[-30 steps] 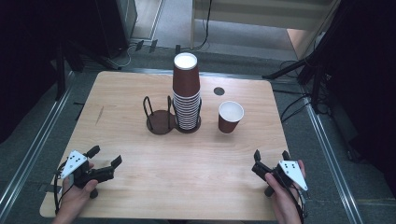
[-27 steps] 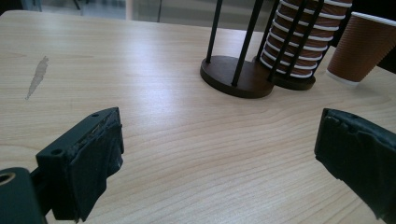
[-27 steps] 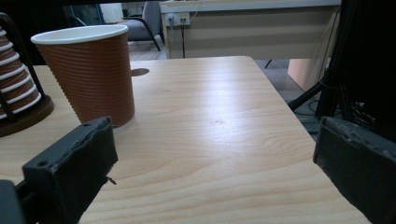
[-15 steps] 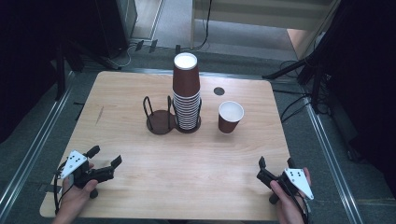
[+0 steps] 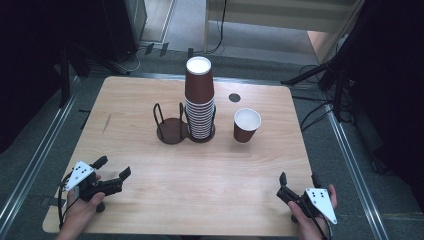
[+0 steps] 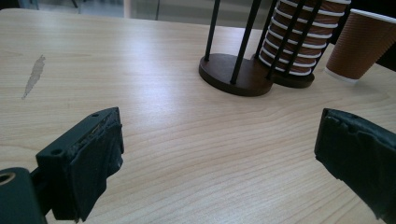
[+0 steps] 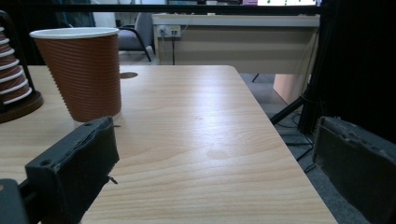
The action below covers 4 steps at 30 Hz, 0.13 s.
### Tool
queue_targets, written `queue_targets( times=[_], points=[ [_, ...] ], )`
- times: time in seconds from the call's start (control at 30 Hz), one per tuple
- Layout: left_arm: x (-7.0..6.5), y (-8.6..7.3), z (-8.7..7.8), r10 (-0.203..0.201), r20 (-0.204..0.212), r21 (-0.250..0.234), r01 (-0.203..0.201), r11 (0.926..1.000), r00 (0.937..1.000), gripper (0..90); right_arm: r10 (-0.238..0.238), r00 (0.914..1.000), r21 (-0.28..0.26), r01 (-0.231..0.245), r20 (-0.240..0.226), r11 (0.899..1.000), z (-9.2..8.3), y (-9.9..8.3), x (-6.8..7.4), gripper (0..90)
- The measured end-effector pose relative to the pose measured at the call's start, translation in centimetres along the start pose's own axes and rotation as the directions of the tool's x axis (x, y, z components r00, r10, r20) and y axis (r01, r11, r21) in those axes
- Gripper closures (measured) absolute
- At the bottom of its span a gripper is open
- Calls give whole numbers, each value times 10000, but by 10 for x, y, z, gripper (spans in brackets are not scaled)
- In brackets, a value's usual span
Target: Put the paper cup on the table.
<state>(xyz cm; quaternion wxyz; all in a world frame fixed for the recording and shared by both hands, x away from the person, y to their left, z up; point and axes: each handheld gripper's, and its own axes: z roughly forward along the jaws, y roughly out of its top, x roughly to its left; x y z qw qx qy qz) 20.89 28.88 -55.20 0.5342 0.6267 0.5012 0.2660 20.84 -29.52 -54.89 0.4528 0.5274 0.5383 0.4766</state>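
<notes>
A pale wooden table is seen from above, with a person's hands entering from the bottom edge, each holding a two-jaw gripper. The left gripper rests near the table's near left corner, its black jaws spread wide apart with nothing between them; in the left gripper view the jaws frame bare wood. The right gripper sits near the near right corner, its jaws likewise parted and empty. Toward the middle of the table stands a dark two-ring cup holder with upright wire posts. Its left ring is vacant, while its right ring carries a tall stack of brown ribbed paper cups, white inside, standing upright. Just to the right of the holder, apart from it, a single brown paper cup stands upright on the wood, open end up. In the right gripper view this cup appears ahead and to the left of the jaws. Both grippers are well apart from the cups.
</notes>
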Motion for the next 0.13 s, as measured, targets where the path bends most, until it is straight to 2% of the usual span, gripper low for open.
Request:
queue_targets(
  times=[0.13],
  points=[
    [0, 0, 1, 33, -15, 106, -33, 9999, 10000, 19, -84, 10000, -73, 84, -9, 9999, -1, 0, 2, 25]
  ],
)
